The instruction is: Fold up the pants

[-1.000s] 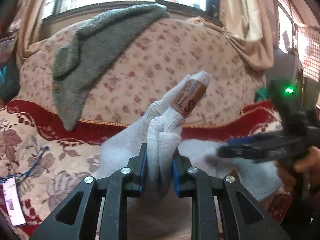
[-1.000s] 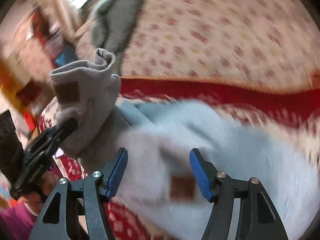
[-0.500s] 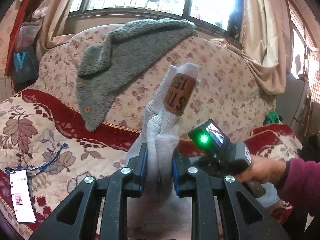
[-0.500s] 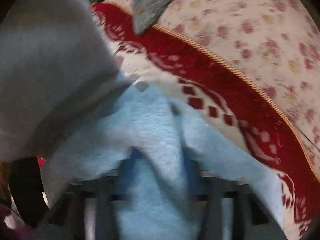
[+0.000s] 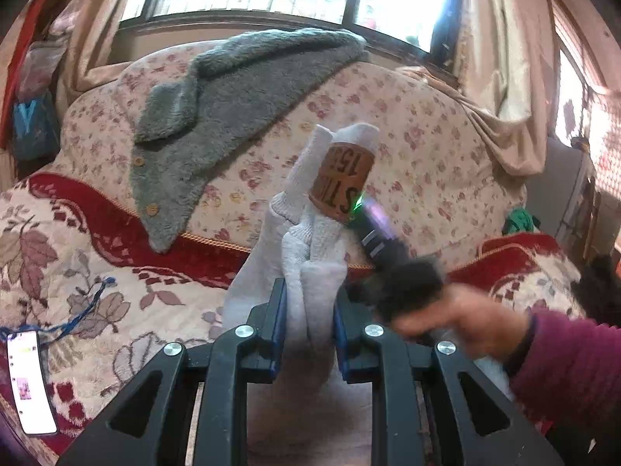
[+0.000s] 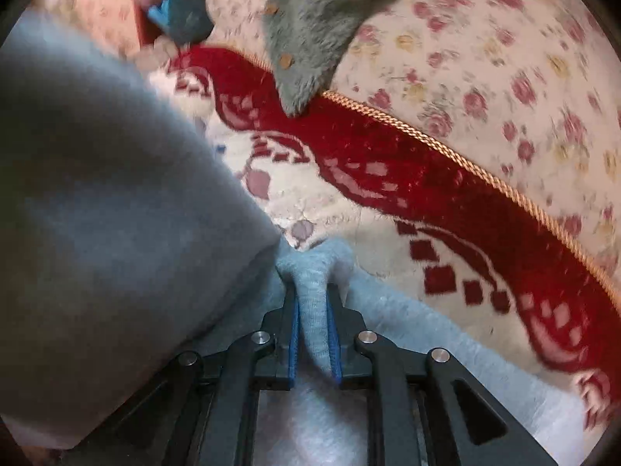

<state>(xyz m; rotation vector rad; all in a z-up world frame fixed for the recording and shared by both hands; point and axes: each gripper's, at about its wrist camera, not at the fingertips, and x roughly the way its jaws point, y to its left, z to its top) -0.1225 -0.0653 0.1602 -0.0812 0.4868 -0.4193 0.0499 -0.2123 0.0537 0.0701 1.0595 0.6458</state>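
Observation:
The light grey pants [image 5: 310, 256] lie on the sofa seat, and one end with a brown label [image 5: 343, 184] stands upright above my left gripper [image 5: 308, 299], which is shut on it. Low over the seat, my right gripper [image 6: 313, 310] pinches a narrow fold of the same pants [image 6: 316, 272] between its blue pads; its jaws are opening slightly, with the fabric still pressed. A big blurred sweep of the grey cloth [image 6: 97, 213] fills the left of the right wrist view. A person's hand [image 5: 465, 322] holds the right tool just behind the raised end.
The sofa has a red and cream patterned seat cover [image 5: 97, 272] and a floral backrest [image 5: 407, 136]. A grey fleece jacket [image 5: 233, 89] hangs over the backrest. A phone on a blue cord [image 5: 29, 384] lies at the seat's left edge. Curtains and a window are behind.
My right gripper came down to the seat and closed from wide apart onto a fold of the pants. The left gripper kept its hold and shifted a little sideways.

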